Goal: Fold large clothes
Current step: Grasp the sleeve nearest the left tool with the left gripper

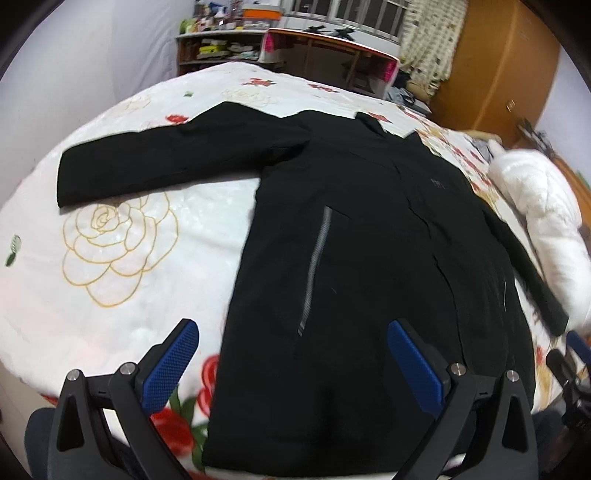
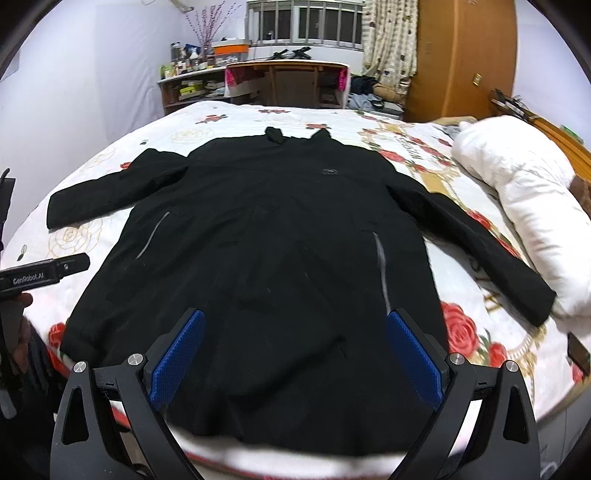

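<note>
Left wrist view is showing one black coat (image 1: 351, 240) lying flat on the bed (image 1: 122, 258), front side up, with its collar pointing away toward the far wall. Its two sleeves are spreading out, one to each side. Two grey zip lines are showing on its front in the right wrist view, and only one is clear in the left wrist view.

The left hand-held gripper (image 1: 291, 363) is hovering over the near hem of the coat. Its two blue fingers (image 1: 170, 369) are standing wide apart, holding nothing.

The right hand-held gripper (image 2: 293, 356) is also hanging above the lower part of the coat. Its two blue fingers (image 2: 413, 358) are spread wide too, with nothing between them.

One white pillow (image 2: 524, 206) is sitting on the right side of the bed, just beside the tip of the right sleeve. The bed cover is showing many red roses. One wooden table (image 2: 288, 79) is standing past the bed, under one window (image 2: 306, 26).
</note>
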### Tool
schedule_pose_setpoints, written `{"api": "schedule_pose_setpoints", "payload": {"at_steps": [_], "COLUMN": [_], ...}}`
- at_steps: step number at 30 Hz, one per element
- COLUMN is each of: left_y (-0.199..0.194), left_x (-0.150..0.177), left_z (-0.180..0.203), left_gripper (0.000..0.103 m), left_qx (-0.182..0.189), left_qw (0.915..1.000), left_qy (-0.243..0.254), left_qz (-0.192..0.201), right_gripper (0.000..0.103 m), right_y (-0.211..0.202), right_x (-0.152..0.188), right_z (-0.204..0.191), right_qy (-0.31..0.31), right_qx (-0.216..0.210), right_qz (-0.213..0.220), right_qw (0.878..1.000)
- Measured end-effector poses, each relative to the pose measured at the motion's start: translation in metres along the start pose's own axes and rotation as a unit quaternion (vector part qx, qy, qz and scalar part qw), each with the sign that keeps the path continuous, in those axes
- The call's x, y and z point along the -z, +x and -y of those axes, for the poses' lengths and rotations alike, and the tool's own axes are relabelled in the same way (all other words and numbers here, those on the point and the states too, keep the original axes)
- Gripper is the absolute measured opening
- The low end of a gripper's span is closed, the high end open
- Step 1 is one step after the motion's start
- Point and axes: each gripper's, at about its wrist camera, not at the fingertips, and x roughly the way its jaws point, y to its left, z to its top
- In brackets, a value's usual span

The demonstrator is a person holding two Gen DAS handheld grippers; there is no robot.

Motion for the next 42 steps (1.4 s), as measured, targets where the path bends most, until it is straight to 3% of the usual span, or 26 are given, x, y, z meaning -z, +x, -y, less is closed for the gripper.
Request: {"api": "schedule_pose_setpoints", "payload": {"at_steps": [6, 9, 12, 17, 21, 27, 31, 38, 40, 42], "left_y": [0.027, 0.046, 0.066, 0.082, 0.094, 0.11, 0.117, 0.125, 0.121, 0.115], "left_x": [-0.024, -0.04, -0.058, -0.078, -0.092, -0.099, -0.104, -0.12, -0.125, -0.131], "left_z": [-0.037, -0.066, -0.094, -0.129, -0.157, -0.198, -0.211, -0.203, -0.201, -0.197], "left_gripper": [0.103, 0.097, 0.08, 0.08, 0.08, 0.078, 0.063, 0.029, 0.014, 0.011], "left_qx": [-0.008, -0.011, -0.021, -0.029, -0.03, -0.04, -0.061, -0.099, -0.105, -0.108], "left_qw": [0.9987, 0.996, 0.9935, 0.9874, 0.9785, 0.9571, 0.9498, 0.9583, 0.9607, 0.9635], "left_qy": [-0.049, -0.088, -0.112, -0.155, -0.202, -0.284, -0.303, -0.262, -0.25, -0.236], "left_qz": [0.008, 0.011, 0.009, 0.013, 0.025, 0.042, 0.051, 0.055, 0.061, 0.066], "right_gripper": [0.098, 0.098, 0.098, 0.098, 0.098, 0.098, 0.098, 0.099, 0.098, 0.099], "right_y": [0.032, 0.047, 0.063, 0.087, 0.1, 0.114, 0.122, 0.131, 0.133, 0.135], "right_x": [-0.023, -0.034, -0.044, -0.061, -0.071, -0.079, -0.078, -0.077, -0.078, -0.078], "right_z": [-0.019, -0.029, -0.037, -0.046, -0.052, -0.054, -0.049, -0.039, -0.037, -0.033], "right_qy": [-0.032, -0.047, -0.058, -0.075, -0.081, -0.087, -0.085, -0.081, -0.082, -0.08], "right_qx": [-0.011, -0.02, -0.03, -0.036, -0.04, -0.04, -0.036, -0.025, -0.021, -0.018], "right_qz": [-0.007, -0.008, -0.01, -0.006, -0.003, -0.003, -0.012, -0.02, -0.02, -0.024], "right_qw": [0.999, 0.999, 0.998, 0.997, 0.996, 0.995, 0.996, 0.996, 0.996, 0.996]}}
